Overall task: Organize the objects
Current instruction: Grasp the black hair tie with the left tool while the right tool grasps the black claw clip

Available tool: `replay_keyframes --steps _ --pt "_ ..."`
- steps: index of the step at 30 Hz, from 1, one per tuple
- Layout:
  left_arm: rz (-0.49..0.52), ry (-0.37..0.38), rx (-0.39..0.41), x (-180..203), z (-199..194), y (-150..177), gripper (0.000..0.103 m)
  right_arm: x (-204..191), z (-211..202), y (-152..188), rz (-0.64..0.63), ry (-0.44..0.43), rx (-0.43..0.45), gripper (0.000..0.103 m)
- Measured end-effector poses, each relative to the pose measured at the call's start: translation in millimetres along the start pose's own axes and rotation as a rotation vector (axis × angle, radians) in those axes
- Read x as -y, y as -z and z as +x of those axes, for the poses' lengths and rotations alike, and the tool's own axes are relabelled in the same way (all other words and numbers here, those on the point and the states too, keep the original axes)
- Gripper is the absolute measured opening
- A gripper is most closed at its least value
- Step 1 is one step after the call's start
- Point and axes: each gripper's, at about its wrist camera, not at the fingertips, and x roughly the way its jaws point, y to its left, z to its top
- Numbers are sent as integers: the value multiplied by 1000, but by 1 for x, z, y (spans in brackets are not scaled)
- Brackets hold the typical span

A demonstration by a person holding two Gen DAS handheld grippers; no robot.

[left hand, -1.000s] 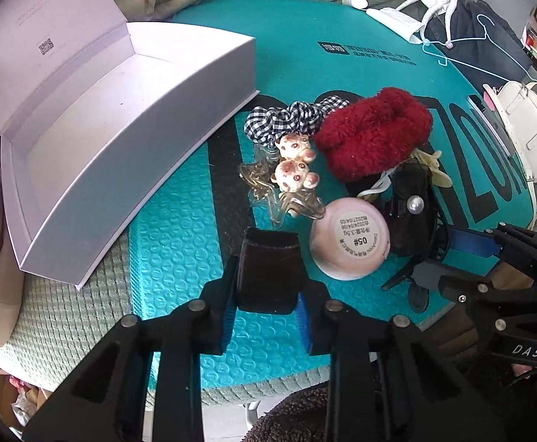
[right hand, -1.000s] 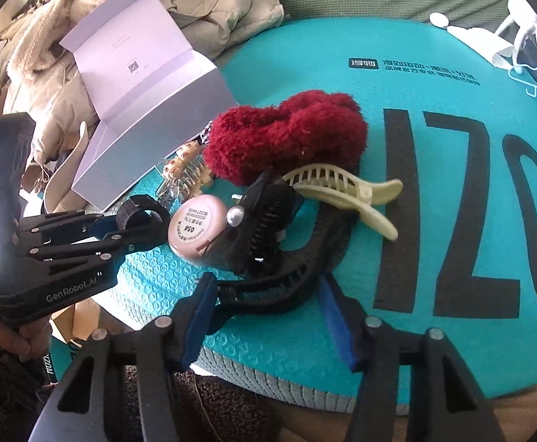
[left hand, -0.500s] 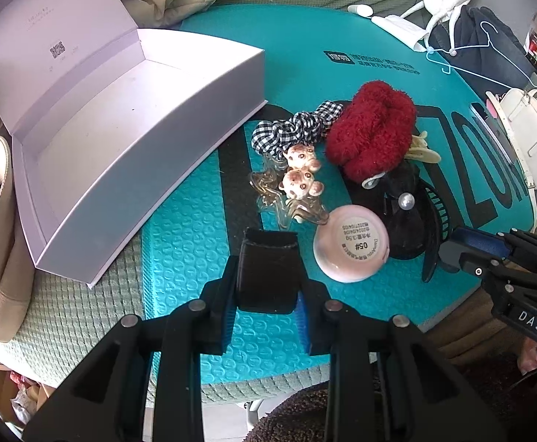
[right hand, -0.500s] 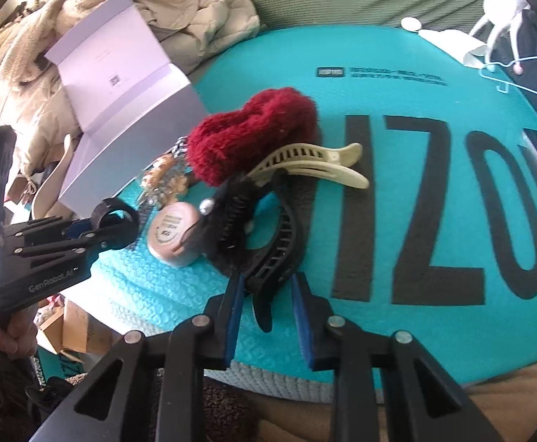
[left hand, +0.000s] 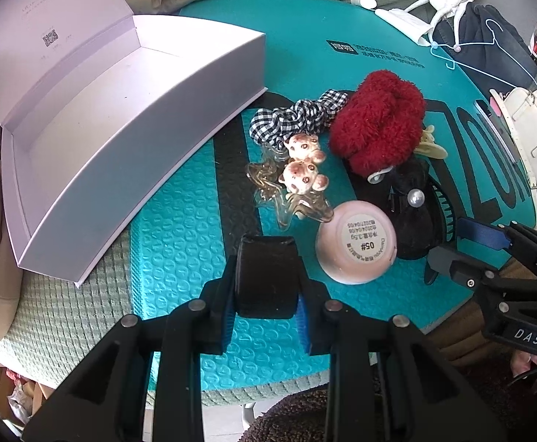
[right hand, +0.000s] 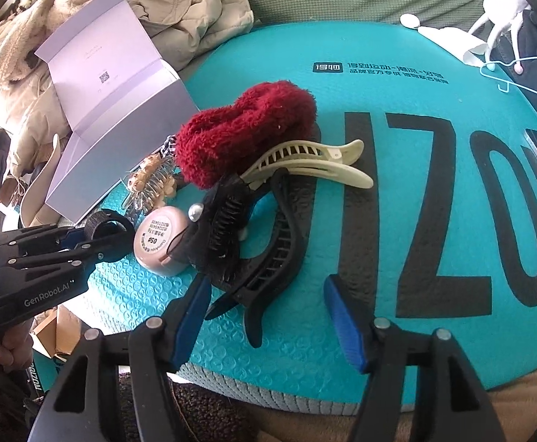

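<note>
The open white box (left hand: 95, 140) lies ahead and to the left of the left gripper (left hand: 266, 294), its lid (left hand: 43, 40) tilted back; its tray shows nothing inside. The left gripper is clamped on a black band (left hand: 266, 276), a short loop whose open end faces forward. Just ahead and right of it sits a pink round compact (left hand: 356, 246), bottom label up, touching the black bow clip (left hand: 412, 213).

The right gripper (right hand: 268, 316) has just been opening, its jaws now standing apart. The tail of the long black claw clip (right hand: 268, 269) lies between them, untouched by the pads; its long axis runs away from the gripper toward the cream claw clip (right hand: 316, 162) and red fluffy scrunchie (right hand: 242, 132).
</note>
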Motion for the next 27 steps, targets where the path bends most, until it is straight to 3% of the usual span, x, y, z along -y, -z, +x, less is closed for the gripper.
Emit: replay_keyframes --steps 2,6,10,27 --pt "5 -2 2 0 0 0 25 2 0 0 5 -1 5 56" --pt "7 5 9 0 4 2 25 7 1 -1 -1 30 13 34" --pt "6 8 19 0 2 4 25 7 -1 -1 -18 53 19 24" --pt "1 -17 78 -1 -20 -1 24 24 -20 5 55 -18 72 20"
